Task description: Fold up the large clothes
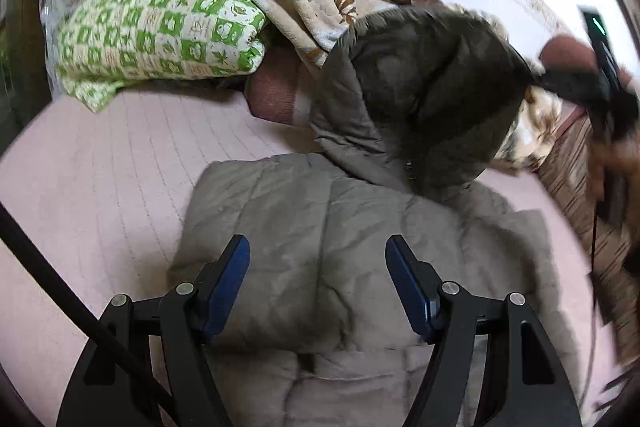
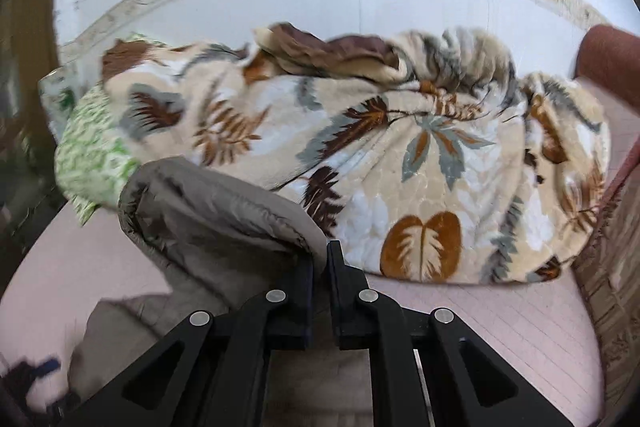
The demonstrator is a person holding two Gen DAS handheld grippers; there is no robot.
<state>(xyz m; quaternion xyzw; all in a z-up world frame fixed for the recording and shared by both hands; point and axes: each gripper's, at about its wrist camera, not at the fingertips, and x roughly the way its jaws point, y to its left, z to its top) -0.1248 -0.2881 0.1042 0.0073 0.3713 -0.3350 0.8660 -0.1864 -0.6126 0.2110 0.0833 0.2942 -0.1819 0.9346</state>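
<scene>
While on pink bed [image 1: 100,167]: grey-brown padded jacket [image 1: 320,227]
Left gripper [image 1: 318,259]: wide, above jacket
Right gripper [image 2: 320,267]: clamped on jacket fold

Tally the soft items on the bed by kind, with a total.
Jackets: 1, grey jacket
Blankets: 2, leaf blanket and green-checked blanket
Total: 3
</scene>
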